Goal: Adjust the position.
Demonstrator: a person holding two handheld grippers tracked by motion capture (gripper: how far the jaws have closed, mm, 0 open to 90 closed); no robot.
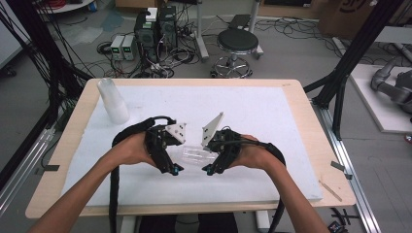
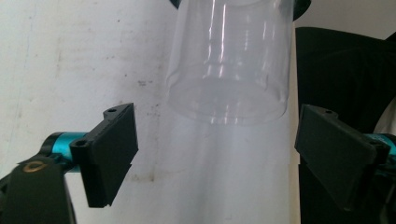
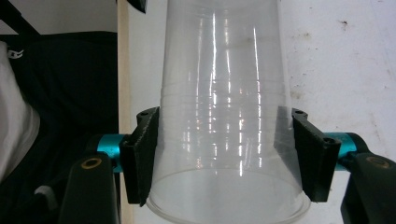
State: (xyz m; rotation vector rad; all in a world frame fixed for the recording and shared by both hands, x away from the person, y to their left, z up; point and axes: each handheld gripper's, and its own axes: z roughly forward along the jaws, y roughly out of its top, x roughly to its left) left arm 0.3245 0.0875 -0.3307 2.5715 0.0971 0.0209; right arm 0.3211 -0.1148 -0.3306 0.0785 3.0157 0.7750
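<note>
My right tool [image 3: 224, 154] clamps a clear plastic cup [image 3: 224, 116] lying level above the desk [image 1: 272, 111] centre; my left tool [image 2: 217, 154], at its nine o'clock, stands wide around its base.

The high view looks forward and down over the white foam-covered wooden table [image 1: 272, 107] from its near edge. Both gripper views sit close, facing each other, sharing the clear ribbed plastic cup [image 2: 229, 60].

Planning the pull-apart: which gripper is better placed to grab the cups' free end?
Left. The left gripper is open, its jaws either side of the clear cups, just short of their end. The right gripper already clamps them.
</note>
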